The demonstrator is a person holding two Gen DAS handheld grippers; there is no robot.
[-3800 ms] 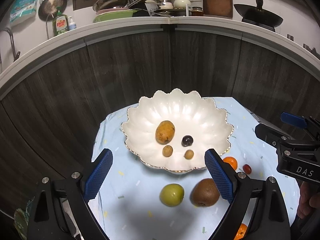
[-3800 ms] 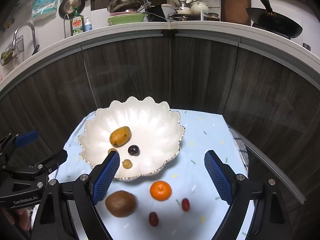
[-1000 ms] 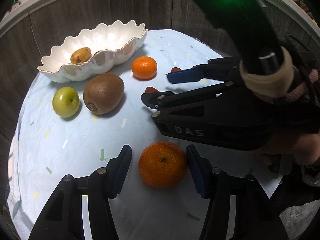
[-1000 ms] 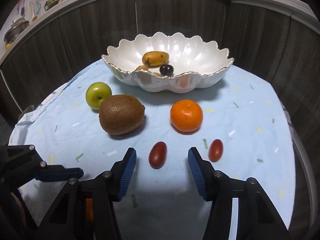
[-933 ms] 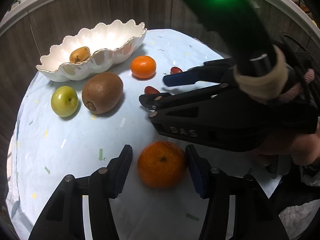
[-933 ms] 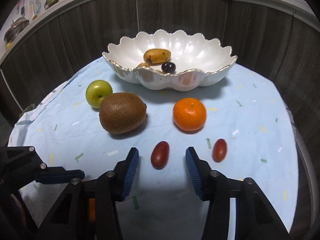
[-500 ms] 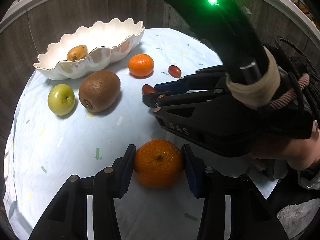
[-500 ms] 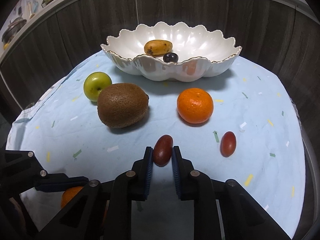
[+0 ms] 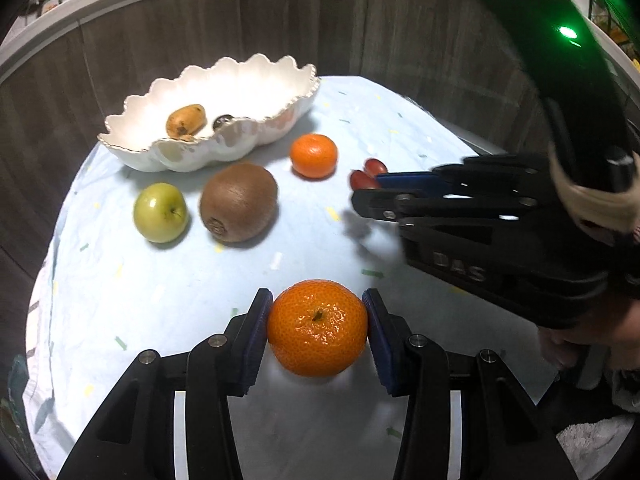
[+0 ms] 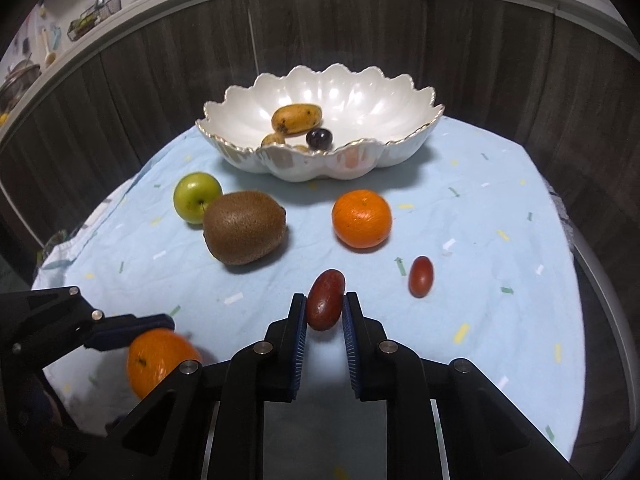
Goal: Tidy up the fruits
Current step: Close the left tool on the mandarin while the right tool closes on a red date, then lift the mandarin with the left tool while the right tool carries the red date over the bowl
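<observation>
Left gripper (image 9: pixel 317 330) fingers clamp a mandarin (image 9: pixel 317 327) between them; right gripper (image 10: pixel 324 314) fingers pinch a red date (image 10: pixel 325 299).

black hand-held gripper (image 9: pixel 318 330) – blue ribbed pads (image 9: pixel 256 330), silver screws, "das" lettering.

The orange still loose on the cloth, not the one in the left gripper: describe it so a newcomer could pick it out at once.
Start at the white scalloped bowl at the back of the blue cloth. Just in front of the bowl's right half sits the loose orange, with a kiwi to its left. It is the only orange fruit lying free; the other orange is clamped in the left gripper.
</observation>
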